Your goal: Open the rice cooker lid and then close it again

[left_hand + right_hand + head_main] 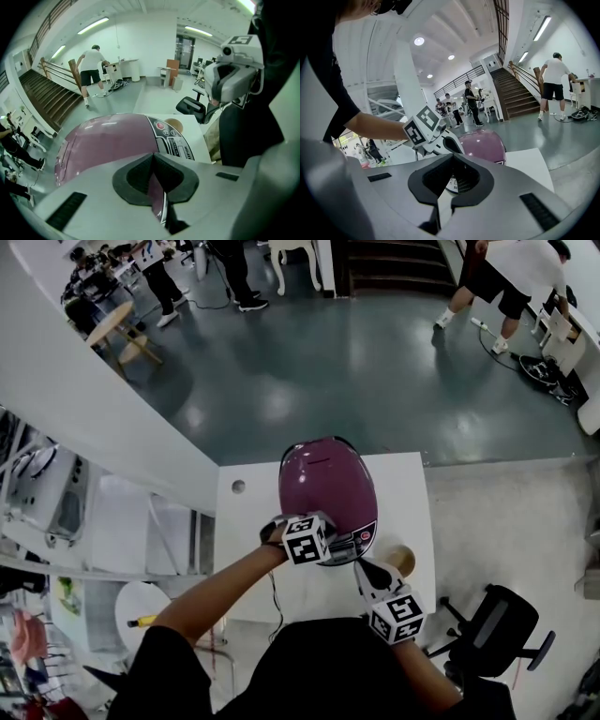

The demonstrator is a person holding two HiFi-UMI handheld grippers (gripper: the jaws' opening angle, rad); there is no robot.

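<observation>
Item: rice cooker [326,488], purple, domed, with its lid [108,145] down.
Location: it is set on the white table [251,549], near the middle, with the control panel [174,140] turned toward the person.
Neighbour: a round tan object [403,559] is seen just beside the cooker's front right.
Left gripper [157,180]: its jaws are closed together with nothing between them, and it is held over the lid's front edge. Contact with the lid is possible but cannot be confirmed.
Right gripper [451,180]: its jaws are closed together and empty, and it is held off the cooker's front right, aimed at the panel.
Handling: the shell is judged stiff, glossy and slippery, so a pinch on the dome is not advised. The body is judged heavy enough to stay put under a light press.
Point of hold: the latch at the lid's front is presumed to be the release. A push with closed tips is suggested there, and the lid is likely to spring up on its rear hinge.
Closing: a press on the lid's front crown is expected to be needed until the latch catches.
</observation>
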